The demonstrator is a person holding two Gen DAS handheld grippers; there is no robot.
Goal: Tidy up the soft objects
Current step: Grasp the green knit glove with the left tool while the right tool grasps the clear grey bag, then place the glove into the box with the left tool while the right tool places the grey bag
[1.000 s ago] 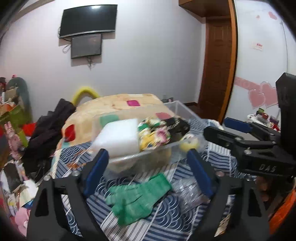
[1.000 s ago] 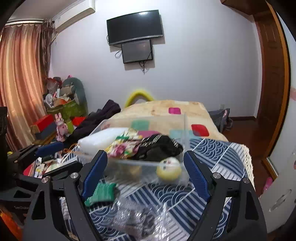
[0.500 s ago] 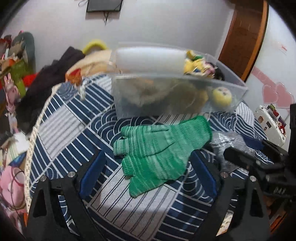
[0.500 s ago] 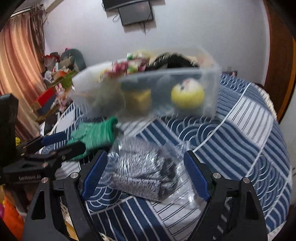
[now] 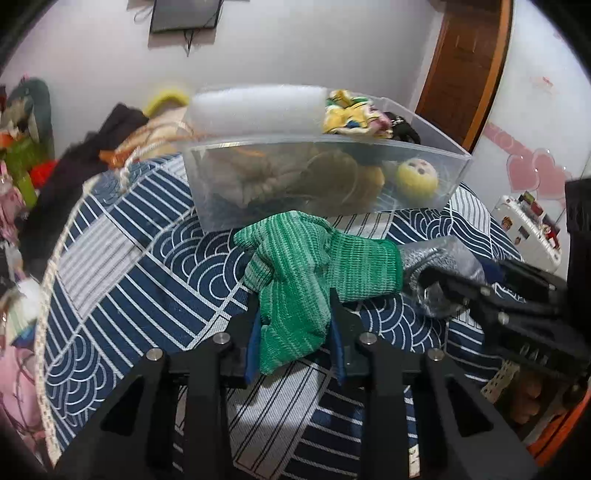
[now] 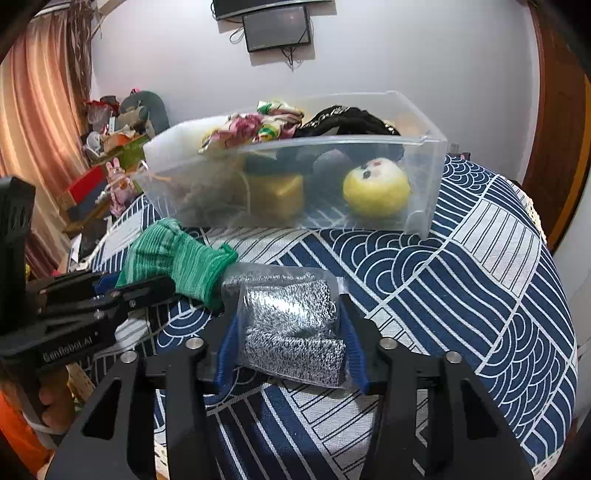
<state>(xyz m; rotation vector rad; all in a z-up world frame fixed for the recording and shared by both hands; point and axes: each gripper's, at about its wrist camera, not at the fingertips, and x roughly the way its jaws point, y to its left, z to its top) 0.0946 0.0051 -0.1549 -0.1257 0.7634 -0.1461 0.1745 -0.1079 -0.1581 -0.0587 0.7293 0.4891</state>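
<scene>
Bedroom, white wall with a dark TV mounted high, wooden door on the right side of my left view. Work surface is a bed under a navy-and-white wave-pattern bedspread.

My left gripper is pinched on the green knit glove; blue pads pressed into the fabric on both sides, cuff end draped toward the right. My right gripper is clamped on the bagged grey gloves, a clear plastic pouch squeezed between the blue pads. The two items lie side by side, glove cuff touching the pouch edge in the right view.

Behind both sits the clear plastic bin, already loaded: white foam block, floral cloth, black fabric, yellow plush ball with a face, against the front wall.

Readable text: "GenRobot.AI" on the left gripper body as seen from the right camera; the right gripper body in the left view shows partial letters, roughly "DAS", not fully legible.
</scene>
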